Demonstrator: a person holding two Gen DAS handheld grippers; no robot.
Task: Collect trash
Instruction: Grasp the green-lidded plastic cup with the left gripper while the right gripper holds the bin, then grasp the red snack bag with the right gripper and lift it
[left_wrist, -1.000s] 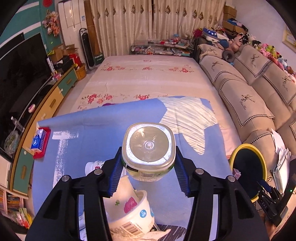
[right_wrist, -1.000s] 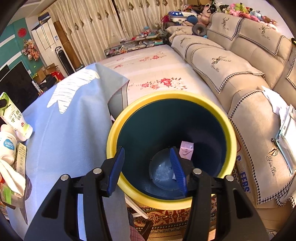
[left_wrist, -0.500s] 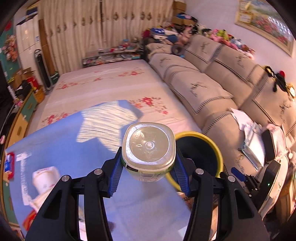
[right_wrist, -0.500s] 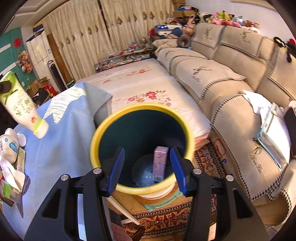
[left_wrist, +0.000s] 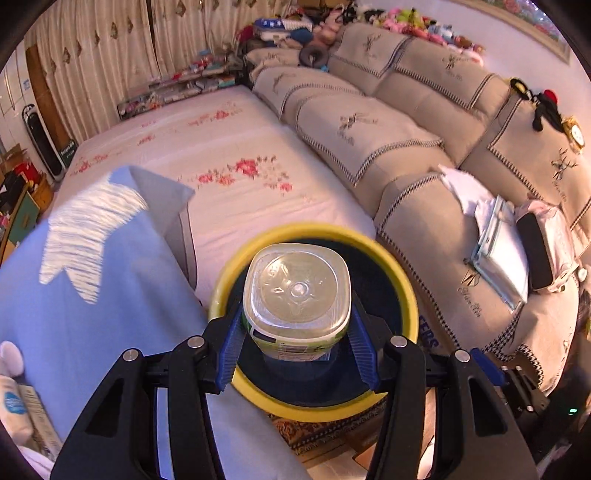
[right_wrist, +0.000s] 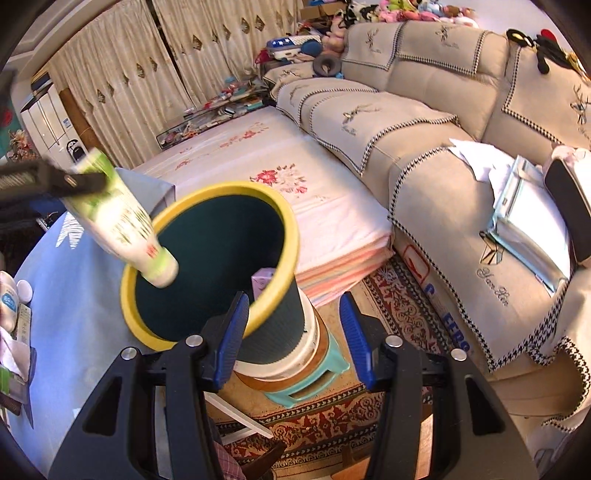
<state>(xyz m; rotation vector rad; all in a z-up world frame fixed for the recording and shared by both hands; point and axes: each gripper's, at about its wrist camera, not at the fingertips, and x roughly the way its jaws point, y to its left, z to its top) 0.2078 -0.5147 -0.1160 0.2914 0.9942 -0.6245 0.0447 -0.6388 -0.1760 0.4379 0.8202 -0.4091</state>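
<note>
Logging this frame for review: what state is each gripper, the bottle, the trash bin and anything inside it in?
Left gripper: shut on the plastic bottle.
Plastic bottle: held cap-down, tilted over the bin's mouth, not released.
Right gripper: open, holding nothing.
Yellow-rimmed trash bin: upright on stacked stools, open.
Pink carton: inside the bin.

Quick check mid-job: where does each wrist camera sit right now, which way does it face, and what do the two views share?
Left wrist: on the left hand-held gripper, looking down along its fingers at the bottle it clamps over the yellow-rimmed bin; only its own black fingers show.
Right wrist: on the right hand-held gripper, open, beside the bin, facing it and the sofa; its fingers show, and the left hand-held gripper enters at the left.
Shared: bin, bottle, blue cloth, sofa.
</note>
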